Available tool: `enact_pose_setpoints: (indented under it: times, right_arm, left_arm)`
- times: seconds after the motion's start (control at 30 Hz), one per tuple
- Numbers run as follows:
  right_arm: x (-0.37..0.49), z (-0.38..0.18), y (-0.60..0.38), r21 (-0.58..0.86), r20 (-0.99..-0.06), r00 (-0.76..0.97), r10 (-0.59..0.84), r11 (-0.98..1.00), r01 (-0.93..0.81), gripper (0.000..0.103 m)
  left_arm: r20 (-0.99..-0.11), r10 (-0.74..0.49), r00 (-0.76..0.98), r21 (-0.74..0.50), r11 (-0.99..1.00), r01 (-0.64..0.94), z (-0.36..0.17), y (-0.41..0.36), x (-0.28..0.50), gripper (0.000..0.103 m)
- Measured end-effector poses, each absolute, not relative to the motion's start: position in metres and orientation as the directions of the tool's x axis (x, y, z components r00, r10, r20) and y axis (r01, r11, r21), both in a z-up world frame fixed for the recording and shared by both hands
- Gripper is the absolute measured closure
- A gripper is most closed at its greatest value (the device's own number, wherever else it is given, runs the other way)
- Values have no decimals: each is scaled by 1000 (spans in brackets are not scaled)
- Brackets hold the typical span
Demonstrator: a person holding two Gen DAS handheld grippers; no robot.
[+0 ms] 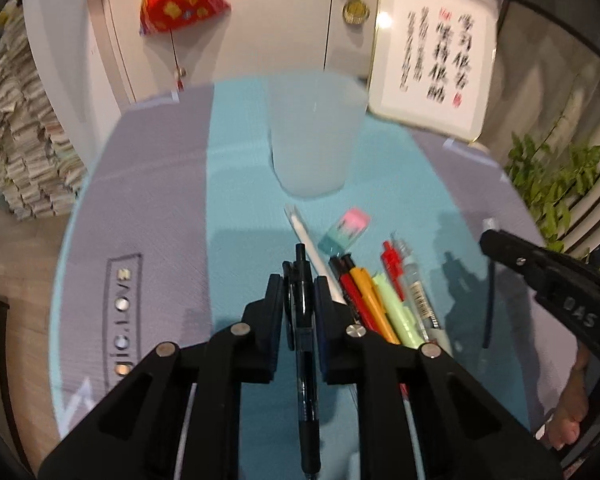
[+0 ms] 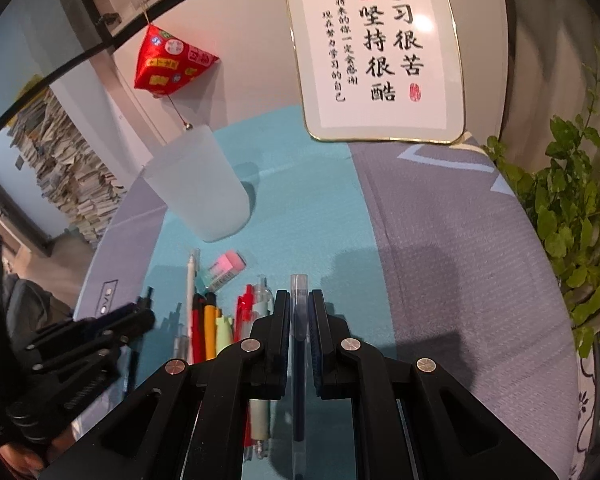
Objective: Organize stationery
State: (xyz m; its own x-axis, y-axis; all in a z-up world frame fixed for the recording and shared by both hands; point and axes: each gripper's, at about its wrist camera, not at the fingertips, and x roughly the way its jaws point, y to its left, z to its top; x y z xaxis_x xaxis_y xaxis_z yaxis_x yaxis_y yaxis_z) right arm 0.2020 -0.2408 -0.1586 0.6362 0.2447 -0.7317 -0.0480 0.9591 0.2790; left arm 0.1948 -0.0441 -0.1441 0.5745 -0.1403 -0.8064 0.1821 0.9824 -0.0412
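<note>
Two pens are gripped, one per gripper. A black click pen [image 1: 305, 344] is pinched between the nearly closed jaws of the left gripper [image 1: 299, 292]; a slim clear-capped dark-blue pen [image 2: 299, 344] is clamped in the fully closed right gripper [image 2: 299, 308]. Beyond, loose coloured pens [image 1: 384, 300] and a pink-and-teal eraser [image 1: 344, 230] lie on the teal mat [image 1: 236, 184], with a frosted plastic cup [image 1: 314, 136] standing farther off.
</note>
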Motion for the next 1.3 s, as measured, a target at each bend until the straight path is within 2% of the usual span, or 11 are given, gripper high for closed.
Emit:
enact_pose_setpoints:
  times: [0.37, 0.7, 1.03, 1.13, 1.3]
  right_arm:
    - [189, -115, -222, 249, -665, 702, 255, 962, -113, 93]
    - [202, -55, -198, 224, -572, 778, 260, 962, -157, 93]
    - [260, -4, -157, 189, -496, 830, 255, 965, -183, 93]
    - [279, -4, -149, 153, -499, 841, 207, 977, -149, 93]
    - [305, -30, -147, 151, -562, 807, 184, 981, -119, 93]
  left_arm:
    - [-694, -192, 693, -87, 979, 184, -108, -23, 170, 90]
    - [-663, -213, 718, -133, 977, 168, -106, 2, 169, 90]
    - [-646, -206, 735, -151, 978, 142, -108, 26, 170, 90]
    - [-640, -202, 742, -148, 979, 139, -107, 30, 170, 90]
    - [-635, -206, 745, -154, 978, 139, -107, 35, 173, 90]
